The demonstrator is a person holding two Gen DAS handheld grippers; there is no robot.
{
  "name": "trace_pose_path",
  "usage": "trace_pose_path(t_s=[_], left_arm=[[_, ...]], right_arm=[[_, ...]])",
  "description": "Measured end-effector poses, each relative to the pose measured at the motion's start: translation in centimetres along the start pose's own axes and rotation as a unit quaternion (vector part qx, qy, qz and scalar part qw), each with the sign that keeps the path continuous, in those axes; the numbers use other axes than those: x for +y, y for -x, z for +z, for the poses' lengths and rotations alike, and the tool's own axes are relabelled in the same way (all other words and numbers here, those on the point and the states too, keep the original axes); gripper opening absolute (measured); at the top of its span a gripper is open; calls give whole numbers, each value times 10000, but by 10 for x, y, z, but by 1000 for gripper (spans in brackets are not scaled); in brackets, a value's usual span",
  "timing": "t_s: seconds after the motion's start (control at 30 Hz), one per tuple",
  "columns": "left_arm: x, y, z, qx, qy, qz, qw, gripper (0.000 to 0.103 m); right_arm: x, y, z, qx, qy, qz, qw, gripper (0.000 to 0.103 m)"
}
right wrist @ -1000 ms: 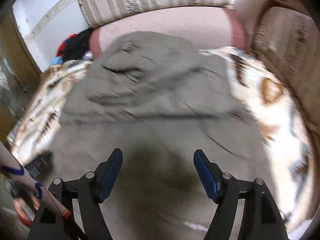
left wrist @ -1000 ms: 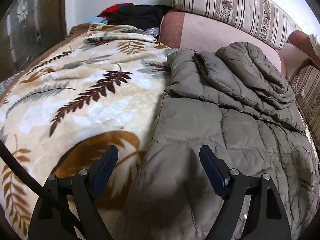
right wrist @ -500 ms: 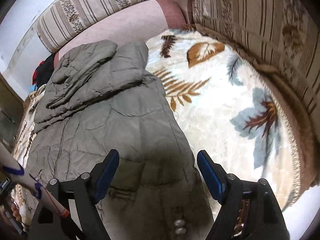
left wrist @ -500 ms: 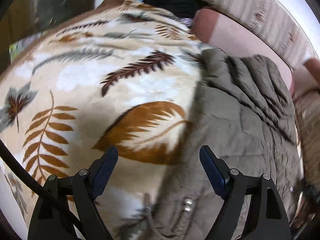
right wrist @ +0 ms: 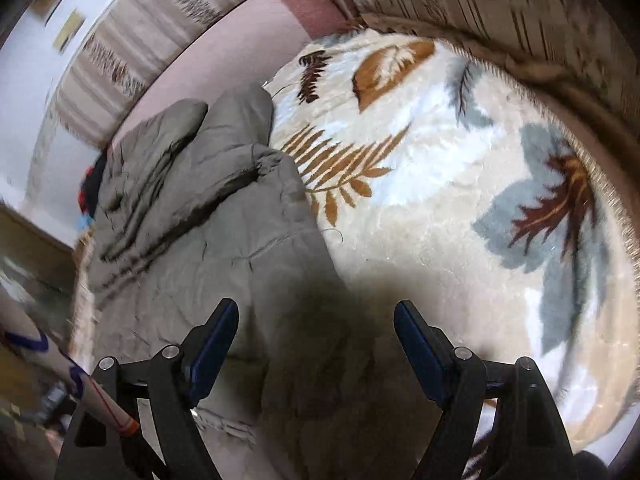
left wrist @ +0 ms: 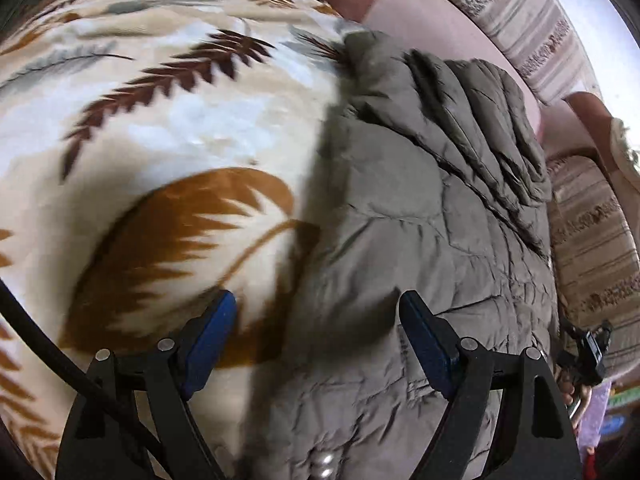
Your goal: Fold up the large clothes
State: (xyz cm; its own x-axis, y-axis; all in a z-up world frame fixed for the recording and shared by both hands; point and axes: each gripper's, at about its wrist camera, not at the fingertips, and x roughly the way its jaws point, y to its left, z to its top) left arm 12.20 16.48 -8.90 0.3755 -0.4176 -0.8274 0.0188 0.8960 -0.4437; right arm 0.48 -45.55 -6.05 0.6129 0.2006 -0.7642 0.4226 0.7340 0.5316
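A: What's the largest item in front of you?

B: Item one, sofa [left wrist: 432, 20]: pink seat back with striped cushions, curving around behind and to your right.

A: Next?

B: Item two, blanket [left wrist: 192, 128]: cream plush with brown, orange and grey leaf print, spread over the seat. You see it on both sides of the coat, bare to the left in the left wrist view and bare to the right [right wrist: 460, 184] in the right wrist view.

A: And the task's thing?

B: Item three, coat [left wrist: 420, 216]: olive-grey, quilted, lying flat on the blanket. Its upper part is folded over in rumpled layers toward the sofa back [right wrist: 168, 160]. Two metal snaps show at its near hem, low in the left wrist view.

A: Your tools?

B: Item four, left gripper [left wrist: 316, 336]: blue pads spread wide, holding nothing, straddling the coat's left edge from above. Item five, right gripper [right wrist: 316, 340]: likewise spread and empty, over the coat's right edge, casting a dark shadow there.

A: Smallest?

B: Item six, clothes [right wrist: 90, 184]: a red and black heap beyond the coat, blurred.
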Motion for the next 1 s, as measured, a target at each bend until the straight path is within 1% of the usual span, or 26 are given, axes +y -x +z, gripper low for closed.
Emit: trace_pose_path(t_s=[0.03, 0.07, 0.13, 0.17, 0.23, 0.33, 0.4, 0.47, 0.57, 0.67, 0.7, 0.83, 0.93, 1.0], left_arm=[[-1, -2, -1, -36, -22, -98, 9999, 83], [-1, -2, -2, -6, -7, -299, 9996, 83], [0, -3, -8, 145, 111, -828, 9964, 83], [0, -4, -14, 208, 148, -1078, 9938, 83], [0, -2, -23, 205, 151, -1284, 9914, 83], [7, 4, -39, 176, 315, -1658, 9855, 83], [13, 9, -47, 239, 520, -1980, 9785, 83], [14, 14, -54, 312, 607, -2163, 9739, 83], [11, 19, -71, 399, 525, -2235, 9725, 83], [-2, 19, -88, 494, 301, -2255, 9725, 82], [-7, 20, -93, 515, 201, -2241, 9730, 81], [-16, 23, -102, 460, -142, -1924, 9801, 80], [-21, 21, -103, 433, -192, -1774, 9830, 80], [-23, 20, -103, 410, -232, -1692, 9845, 80]], right_arm=[[-5, -3, 3, 87, -173, 211, 9996, 84], [-9, -5, 3, 139, -286, 363, 9988, 84], [-14, -9, 4, 258, -475, 690, 9961, 84], [-14, -10, 3, 277, -517, 777, 9952, 84], [-15, -13, 0, 389, -589, 1029, 9922, 84], [-11, -15, -4, 538, -464, 1098, 9914, 84], [-8, -14, -9, 678, -383, 1150, 9903, 84], [-6, -13, -17, 866, -309, 1258, 9878, 84], [-4, -8, -32, 1133, -226, 1427, 9830, 83], [-4, 0, -47, 1296, -118, 1572, 9790, 79], [-5, 3, -53, 1319, -82, 1610, 9781, 77], [-10, 11, -76, 1464, -36, 1813, 9725, 71], [-12, 10, -92, 1587, -118, 1960, 9676, 68], [-10, 11, -99, 1579, -110, 2023, 9664, 67]])
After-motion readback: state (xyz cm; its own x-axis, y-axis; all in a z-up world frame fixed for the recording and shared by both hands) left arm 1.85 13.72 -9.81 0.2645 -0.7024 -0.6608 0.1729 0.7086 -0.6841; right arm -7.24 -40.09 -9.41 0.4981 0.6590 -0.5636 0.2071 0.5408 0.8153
